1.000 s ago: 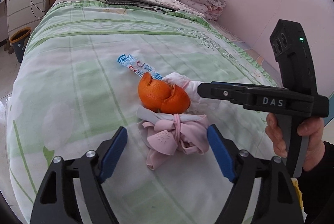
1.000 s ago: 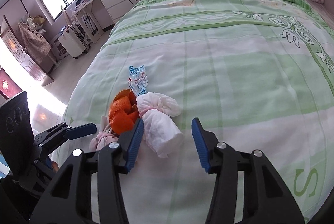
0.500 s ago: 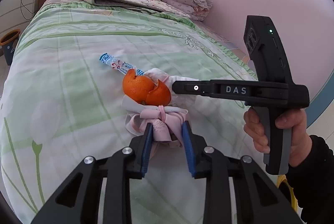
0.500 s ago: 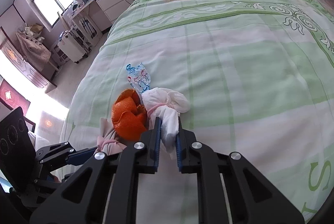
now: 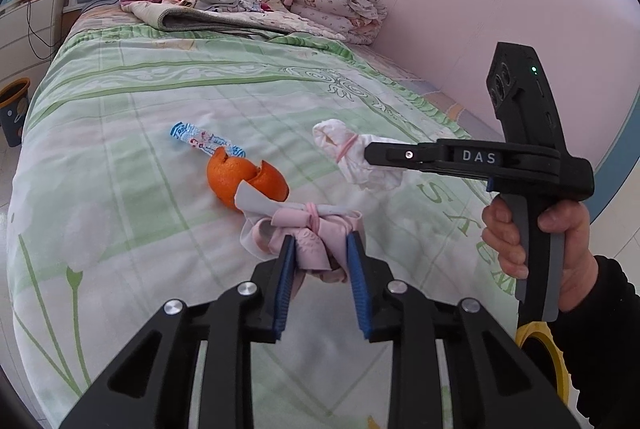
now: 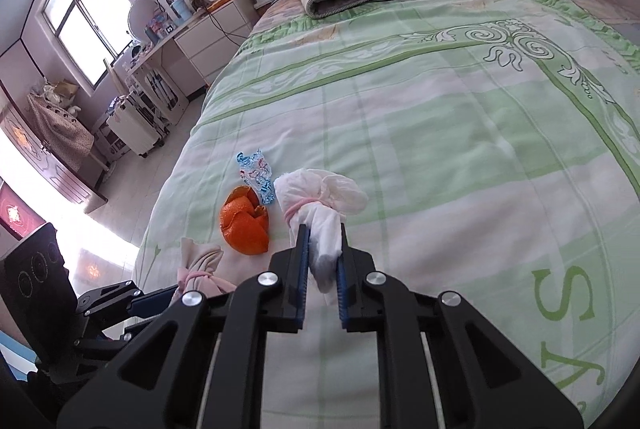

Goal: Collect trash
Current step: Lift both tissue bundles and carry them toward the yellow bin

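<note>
Left hand-held gripper (image 5: 320, 253) clamped on pink bundle (image 5: 304, 241), right hand-held gripper (image 6: 322, 249) on white bundle (image 6: 320, 205) — near bed's foot edge; lift both clear, grips firm — peel (image 5: 244, 181) remains

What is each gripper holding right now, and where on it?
The left gripper is clamped on the pink tied bundle, at its near end below the knot. The right gripper pinches the white tied bundle by its tail, below the pink tie.
</note>
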`<action>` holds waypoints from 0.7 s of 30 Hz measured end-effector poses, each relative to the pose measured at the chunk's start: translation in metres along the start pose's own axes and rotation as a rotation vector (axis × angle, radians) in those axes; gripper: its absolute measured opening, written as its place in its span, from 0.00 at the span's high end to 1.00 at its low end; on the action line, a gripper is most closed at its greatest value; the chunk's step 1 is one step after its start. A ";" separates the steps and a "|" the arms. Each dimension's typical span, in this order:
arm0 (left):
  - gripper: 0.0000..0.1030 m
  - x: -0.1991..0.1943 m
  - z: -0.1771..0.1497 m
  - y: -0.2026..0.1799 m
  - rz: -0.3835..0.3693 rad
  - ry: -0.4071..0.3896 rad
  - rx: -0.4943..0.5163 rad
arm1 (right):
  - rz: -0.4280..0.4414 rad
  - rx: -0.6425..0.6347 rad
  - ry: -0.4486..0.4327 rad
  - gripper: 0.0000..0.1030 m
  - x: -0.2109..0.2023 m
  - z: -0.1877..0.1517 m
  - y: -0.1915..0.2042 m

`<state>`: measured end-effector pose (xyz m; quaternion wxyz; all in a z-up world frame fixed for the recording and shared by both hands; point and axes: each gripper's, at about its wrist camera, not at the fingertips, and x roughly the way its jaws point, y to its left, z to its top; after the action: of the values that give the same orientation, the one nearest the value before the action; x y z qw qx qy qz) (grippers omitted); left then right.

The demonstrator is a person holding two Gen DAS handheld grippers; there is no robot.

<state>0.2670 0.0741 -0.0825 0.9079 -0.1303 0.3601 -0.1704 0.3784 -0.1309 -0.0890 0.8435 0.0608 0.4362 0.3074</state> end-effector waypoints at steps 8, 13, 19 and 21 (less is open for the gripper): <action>0.76 -0.033 0.006 -0.013 0.011 -0.057 0.024 | -0.011 0.003 -0.081 0.89 -0.054 -0.015 0.002; 0.76 -0.054 0.005 -0.028 0.011 -0.090 0.053 | -0.019 0.003 -0.131 0.89 -0.091 -0.031 0.007; 0.76 -0.078 0.000 -0.050 0.007 -0.126 0.089 | -0.046 0.013 -0.189 0.89 -0.139 -0.054 0.010; 0.76 -0.086 -0.002 -0.059 0.000 -0.137 0.106 | -0.048 0.016 -0.208 0.89 -0.155 -0.061 0.012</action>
<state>0.1942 0.0552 -0.0098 0.9360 -0.0934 0.2878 -0.1799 0.2588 -0.2204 -0.0141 0.8909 0.0885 0.3502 0.2755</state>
